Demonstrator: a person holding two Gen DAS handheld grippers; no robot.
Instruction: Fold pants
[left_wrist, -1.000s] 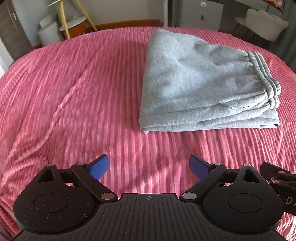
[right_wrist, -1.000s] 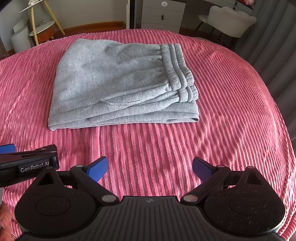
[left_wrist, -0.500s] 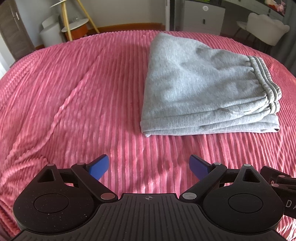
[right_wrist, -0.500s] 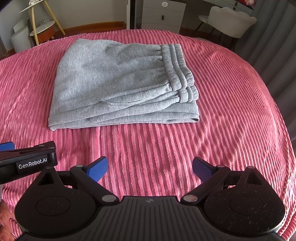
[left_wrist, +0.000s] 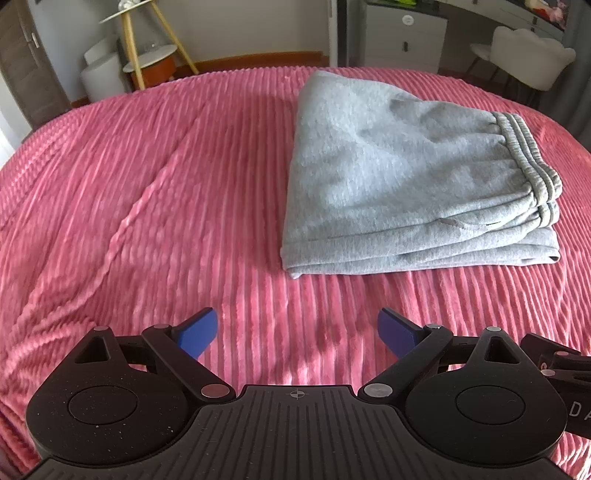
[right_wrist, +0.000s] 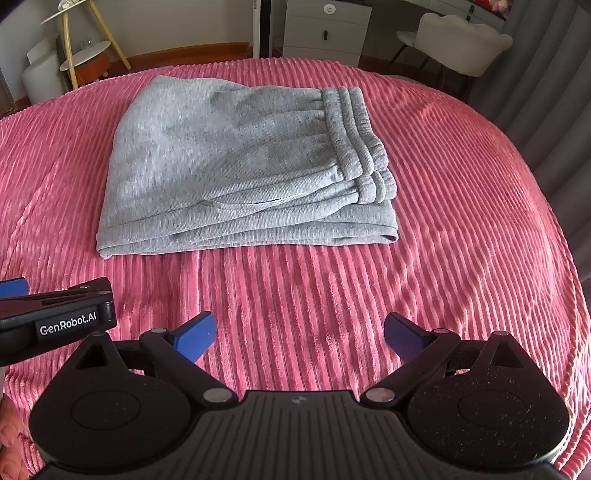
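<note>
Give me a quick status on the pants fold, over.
Left tongs open, empty, short of the pants. Right tongs open, empty. Pants folded in a stack on the pink bedspread, waistband to the right. Nothing in the way.

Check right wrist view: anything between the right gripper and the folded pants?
Nothing: only bare pink ribbed bedspread between the open right gripper and the grey pants. The left gripper sits off to the side.
</note>
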